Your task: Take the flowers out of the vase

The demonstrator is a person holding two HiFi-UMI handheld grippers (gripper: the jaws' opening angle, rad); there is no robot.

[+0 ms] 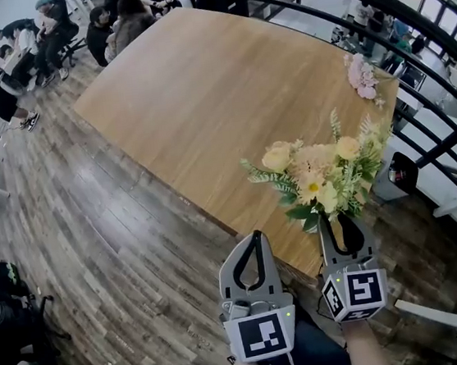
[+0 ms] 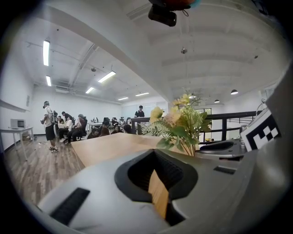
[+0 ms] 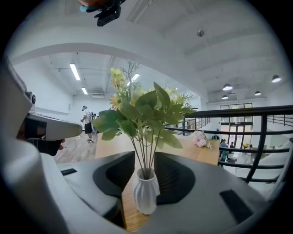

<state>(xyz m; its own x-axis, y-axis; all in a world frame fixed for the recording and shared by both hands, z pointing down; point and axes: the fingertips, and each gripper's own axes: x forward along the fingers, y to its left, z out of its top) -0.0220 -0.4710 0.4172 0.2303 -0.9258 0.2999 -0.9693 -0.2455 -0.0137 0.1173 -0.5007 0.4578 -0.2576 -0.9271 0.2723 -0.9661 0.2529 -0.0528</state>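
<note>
Right gripper (image 1: 343,225) gapes astride white ribbed vase (image 3: 145,194), gripping nothing; left gripper (image 1: 256,235) closed, empty. Unsteadied vase may topple if flowers (image 3: 142,109) at 12 o'clock get pulled.

L gripper (image 1: 257,237) & R gripper (image 1: 343,223) are held side by side, level w/ each other, both pointing fwd and slightly down. L jaws are together, tips meeting. R jaws are spread wide. Forearms (image 1: 367,352) run parallel behind them.

**Counted, Kind by Kind**

One wooden table (image 1: 202,98). By the table's near edge stands one white vase (image 3: 145,194) with one bunch of yellow flowers (image 1: 319,176). One pink bunch (image 1: 362,76) lies at its far right corner. Two grippers meet its near edge: the left gripper (image 1: 256,235) and the right gripper (image 1: 338,220).
</note>
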